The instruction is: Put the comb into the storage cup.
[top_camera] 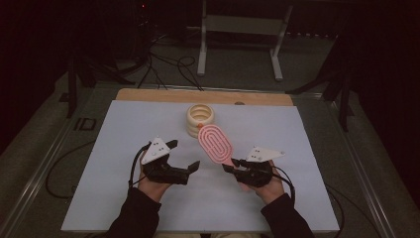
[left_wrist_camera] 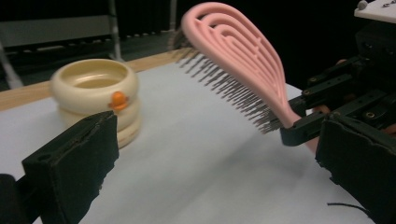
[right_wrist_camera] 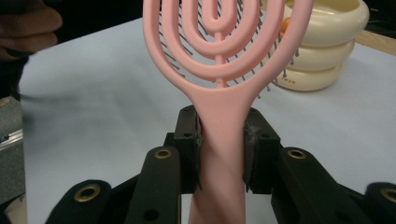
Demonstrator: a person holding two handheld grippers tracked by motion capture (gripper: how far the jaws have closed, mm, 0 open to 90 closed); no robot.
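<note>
Clamped on the handle of a pink hairbrush (right_wrist_camera: 219,140), the right gripper (top_camera: 233,166) had its two black pads pressed against either side of the narrow stem, as the right gripper view showed plainly. The left gripper (top_camera: 183,154) sat apart from it, jaws spread wide with nothing between them; in the left gripper view its two dark pads (left_wrist_camera: 74,163) stood at the far edges of the frame with bare table between.

Beneath everything lay the white table (top_camera: 124,148), a broad pale sheet with a strip of bare wood (top_camera: 148,95) along its far edge. Both of the person's hands came in from the near side, dark sleeves (top_camera: 133,215) showing at the wrists.

Next in size was the hairbrush itself, held off the table and slanting up and away from the right gripper toward the far middle. Its oval head was an open pattern of looping pink ribs, and the dark bristles (left_wrist_camera: 229,88) pointed down toward the surface.

Just beyond the brush head stood a cream ringed container (top_camera: 200,119), a stack of rounded bands, upright on the table. A small orange knob (left_wrist_camera: 118,100) sat on its side, the smallest thing in sight.
</note>
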